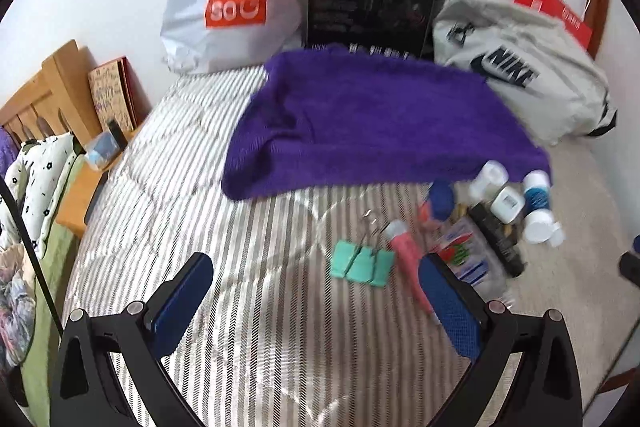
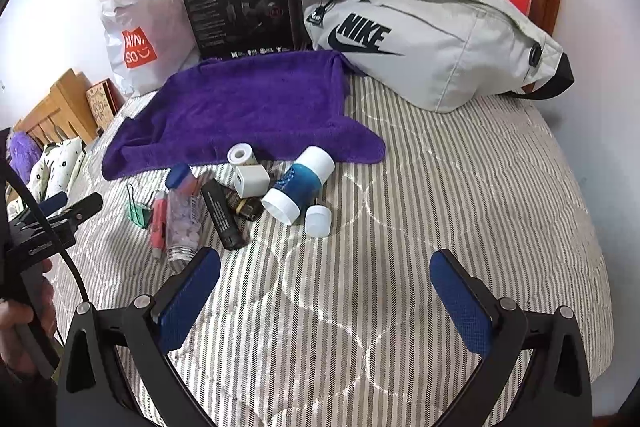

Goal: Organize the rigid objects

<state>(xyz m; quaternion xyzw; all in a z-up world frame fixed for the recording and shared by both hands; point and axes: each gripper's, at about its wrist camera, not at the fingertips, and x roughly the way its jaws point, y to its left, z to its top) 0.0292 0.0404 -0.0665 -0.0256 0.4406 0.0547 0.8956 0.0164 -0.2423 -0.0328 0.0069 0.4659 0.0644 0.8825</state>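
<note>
Purple towel [image 2: 240,107] lies on the striped bed [image 2: 440,187]. Small bottles [image 2: 298,183], tubes and a green clip [image 1: 362,263] sit in a pile at its 6 o'clock edge. Left gripper [image 1: 316,287] and right gripper [image 2: 326,281] both have jaws spread wide, holding nothing.

Purple towel [image 2: 248,107]; grey-white striped bedcover [image 2: 440,211]; green binder clip [image 1: 362,263]; blue-padded tongs [image 2: 325,295].

A striped bed [image 2: 460,187] carries a purple towel [image 2: 248,103] toward 12 o'clock. Behind it stand a white Miniso bag [image 2: 132,39] at 10 o'clock, a black box [image 2: 240,11], and a grey Nike bag [image 2: 432,39] at 2 o'clock. A wooden headboard [image 1: 44,95] sits at 9 o'clock.
</note>
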